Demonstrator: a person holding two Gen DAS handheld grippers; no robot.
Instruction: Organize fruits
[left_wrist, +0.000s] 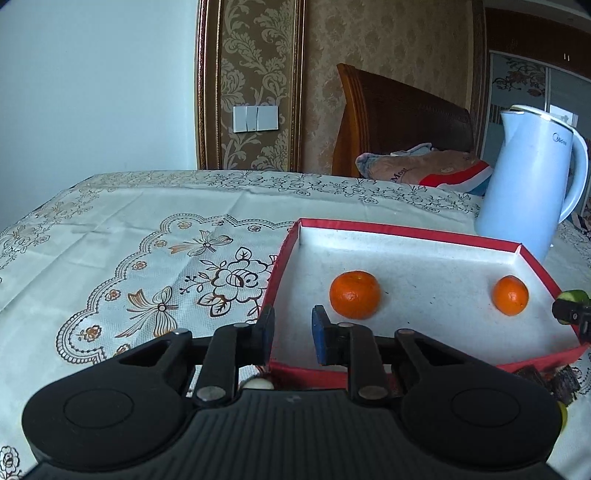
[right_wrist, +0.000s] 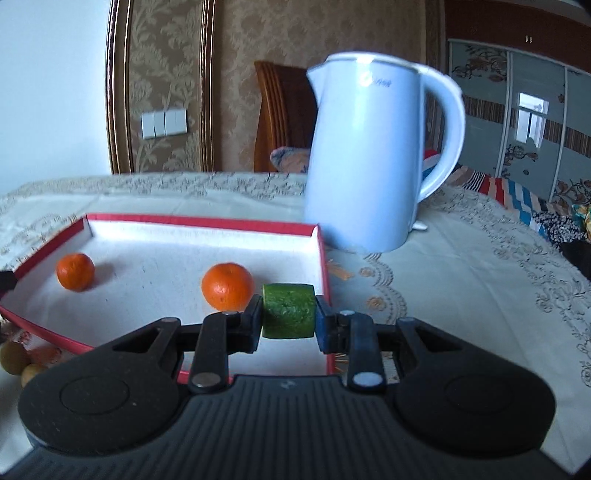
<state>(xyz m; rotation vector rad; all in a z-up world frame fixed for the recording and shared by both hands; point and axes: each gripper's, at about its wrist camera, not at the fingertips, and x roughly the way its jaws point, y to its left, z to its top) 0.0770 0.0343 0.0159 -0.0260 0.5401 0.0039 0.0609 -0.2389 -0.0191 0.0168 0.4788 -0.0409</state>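
A red-rimmed white box (left_wrist: 406, 230) on the patterned tablecloth holds two tangerines, one on the left (left_wrist: 354, 294) and one on the right (left_wrist: 511, 295). My left gripper (left_wrist: 293, 332) hovers over the box's near left corner. Its fingers are drawn in with a narrow gap and nothing between them. My right gripper (right_wrist: 289, 314) is shut on a short green cucumber piece (right_wrist: 289, 310), held just above the box's (right_wrist: 199, 221) near right corner. It is beside a tangerine (right_wrist: 227, 286), and the other tangerine (right_wrist: 75, 271) lies farther left.
A pale blue kettle (right_wrist: 369, 155) stands right behind the box's far right corner. Small yellow-green fruits (right_wrist: 14, 356) lie on the cloth in front of the box. Dark pieces (left_wrist: 561, 380) sit by its near right corner. Beyond the table are a wooden headboard and bedding.
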